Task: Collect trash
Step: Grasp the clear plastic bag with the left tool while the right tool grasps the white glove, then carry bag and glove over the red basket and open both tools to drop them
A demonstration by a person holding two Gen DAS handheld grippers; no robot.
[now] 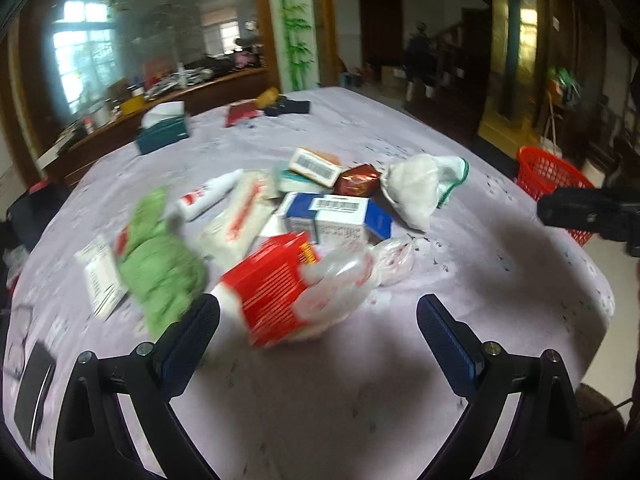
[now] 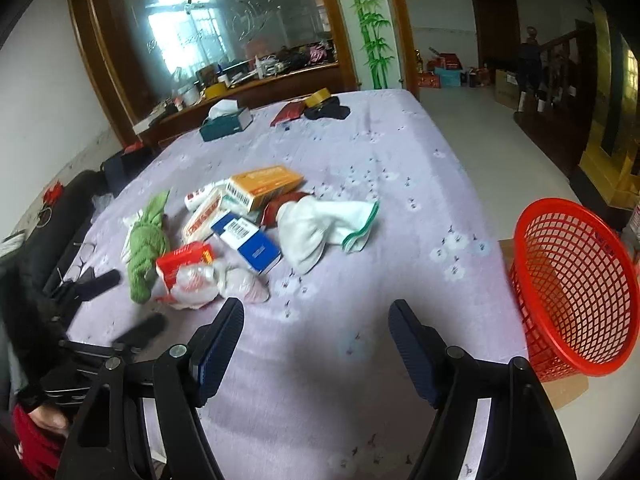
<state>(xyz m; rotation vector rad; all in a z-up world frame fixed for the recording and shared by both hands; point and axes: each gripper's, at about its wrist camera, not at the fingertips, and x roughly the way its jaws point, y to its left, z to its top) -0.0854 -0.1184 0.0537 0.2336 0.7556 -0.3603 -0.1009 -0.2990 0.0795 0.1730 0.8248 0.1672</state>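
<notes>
A heap of trash lies mid-table on the lilac cloth (image 1: 320, 400): a red box (image 1: 276, 280), a clear plastic bag (image 1: 352, 276), a green cloth (image 1: 160, 264), blue-and-white boxes (image 1: 340, 216), an orange box (image 2: 264, 186) and a white cloth (image 2: 316, 232). My left gripper (image 1: 318, 308) is open, its fingertips on either side of the near end of the red box without pressing it. To the right of the heap my right gripper (image 2: 318, 308) hangs open over bare cloth. A red mesh basket (image 2: 576, 288) stands tilted beside the table's right edge.
A teal tissue box (image 2: 226, 122) and dark items (image 2: 328, 110) sit at the table's far end. A flat black object (image 1: 34, 384) and glasses (image 2: 80, 260) lie near the left edge. A mirrored wooden cabinet (image 2: 224, 20) stands behind the table. Tiled floor lies to the right.
</notes>
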